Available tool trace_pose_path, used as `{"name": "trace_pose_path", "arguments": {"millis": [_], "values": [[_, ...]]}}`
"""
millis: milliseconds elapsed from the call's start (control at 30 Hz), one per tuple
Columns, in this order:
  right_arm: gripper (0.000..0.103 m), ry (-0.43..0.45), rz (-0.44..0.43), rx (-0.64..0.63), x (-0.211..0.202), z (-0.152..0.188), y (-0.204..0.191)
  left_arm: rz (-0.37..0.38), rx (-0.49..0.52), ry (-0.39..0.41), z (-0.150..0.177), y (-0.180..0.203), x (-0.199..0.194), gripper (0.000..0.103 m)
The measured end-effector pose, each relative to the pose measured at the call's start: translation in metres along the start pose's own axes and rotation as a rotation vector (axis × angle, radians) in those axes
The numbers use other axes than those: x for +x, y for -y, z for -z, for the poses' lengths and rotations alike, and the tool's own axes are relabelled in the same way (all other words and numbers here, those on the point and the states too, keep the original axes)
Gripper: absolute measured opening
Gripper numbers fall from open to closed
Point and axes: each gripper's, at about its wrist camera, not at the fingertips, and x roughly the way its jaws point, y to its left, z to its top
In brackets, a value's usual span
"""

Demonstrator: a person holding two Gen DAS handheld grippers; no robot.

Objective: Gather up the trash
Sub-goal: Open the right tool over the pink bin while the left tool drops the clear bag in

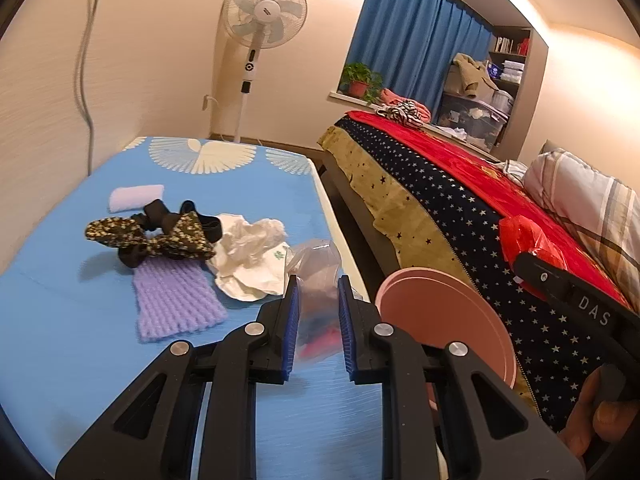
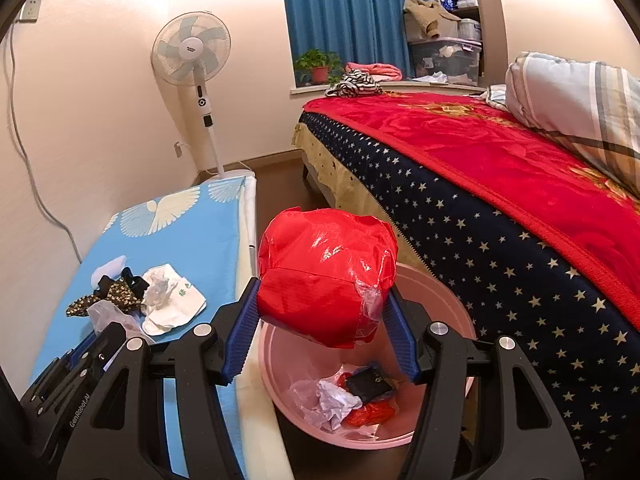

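Right claw (image 2: 320, 312) gripping red bag (image 2: 324, 268), left claw (image 1: 318, 320) parted

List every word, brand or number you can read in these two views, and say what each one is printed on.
"DAS": on the black body of the right gripper.
"GenRobot.AI": on the black body of the left gripper.
Badge on the fan hub: too small to read.
Green print on the white crumpled wrapper: too blurred to read.
Book spines on the shelf: too small to read.
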Motion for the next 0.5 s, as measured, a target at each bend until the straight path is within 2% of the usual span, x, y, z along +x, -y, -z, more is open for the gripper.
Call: {"name": "trace_pose_path", "arguments": {"millis": [500], "values": [[0.059,0.006,0.090,0.045,0.008,-0.003,0.032,0.074,0.074,-0.021,0.005,0.043,0.022,0.019]]}}
